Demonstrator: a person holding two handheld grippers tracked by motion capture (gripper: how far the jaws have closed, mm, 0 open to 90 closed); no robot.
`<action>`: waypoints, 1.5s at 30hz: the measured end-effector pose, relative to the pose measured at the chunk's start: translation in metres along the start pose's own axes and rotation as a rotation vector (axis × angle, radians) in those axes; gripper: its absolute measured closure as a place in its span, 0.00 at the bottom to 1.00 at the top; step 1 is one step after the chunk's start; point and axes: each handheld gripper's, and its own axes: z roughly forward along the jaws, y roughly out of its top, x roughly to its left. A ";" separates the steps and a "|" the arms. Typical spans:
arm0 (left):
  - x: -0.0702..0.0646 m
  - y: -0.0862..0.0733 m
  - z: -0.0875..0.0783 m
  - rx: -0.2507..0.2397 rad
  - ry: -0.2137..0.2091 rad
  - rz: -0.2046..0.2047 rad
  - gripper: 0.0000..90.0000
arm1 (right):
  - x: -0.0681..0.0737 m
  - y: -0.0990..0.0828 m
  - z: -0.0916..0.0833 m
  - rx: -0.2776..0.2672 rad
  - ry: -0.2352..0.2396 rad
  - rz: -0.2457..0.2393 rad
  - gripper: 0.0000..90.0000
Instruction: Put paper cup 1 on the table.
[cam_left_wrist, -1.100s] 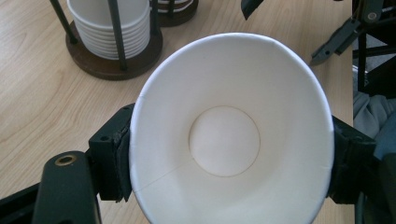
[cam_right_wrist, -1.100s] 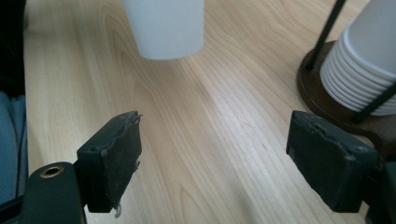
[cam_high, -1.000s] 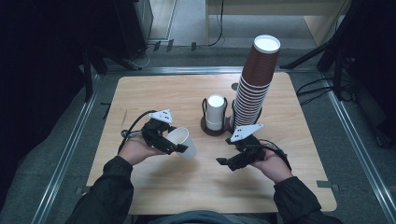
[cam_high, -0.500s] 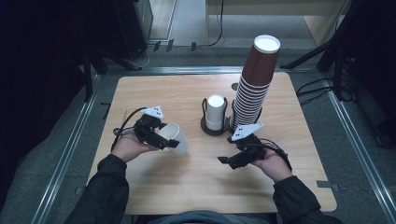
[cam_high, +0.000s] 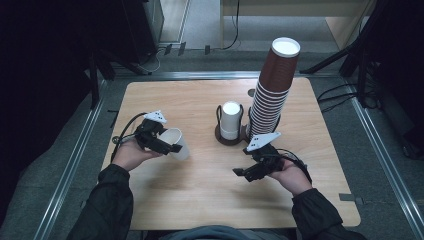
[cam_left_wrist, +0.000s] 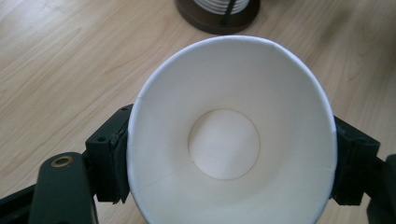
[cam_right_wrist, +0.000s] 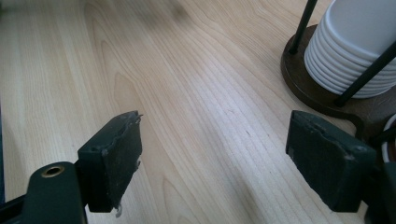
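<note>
The white paper cup (cam_high: 176, 143) has been carried leftward over the table (cam_high: 200, 200), squeezed on its side between the left tongs (cam_high: 170, 147). The right tongs (cam_high: 242, 173) are held wide, nothing between them, near the cup holder (cam_high: 230, 137).

On the worktop (cam_high: 200, 200) a cup holder (cam_high: 230, 136) stands mid-back; just right of it rises a tall cup stack (cam_high: 270, 100); a single cup (cam_high: 176, 144) lies left, between the left gripper's (cam_high: 167, 147) jaws; the right gripper (cam_high: 247, 175) sits before the stack.
</note>
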 end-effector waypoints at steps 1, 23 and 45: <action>0.001 -0.001 -0.001 -0.003 0.011 -0.007 0.22 | 0.000 0.000 0.000 -0.002 0.002 -0.003 0.21; 0.038 -0.015 -0.010 0.035 0.163 -0.042 0.21 | 0.003 0.002 0.003 -0.008 0.027 -0.008 0.21; 0.063 -0.032 -0.020 0.072 0.247 -0.118 0.20 | 0.001 0.000 0.005 0.014 0.018 -0.010 0.21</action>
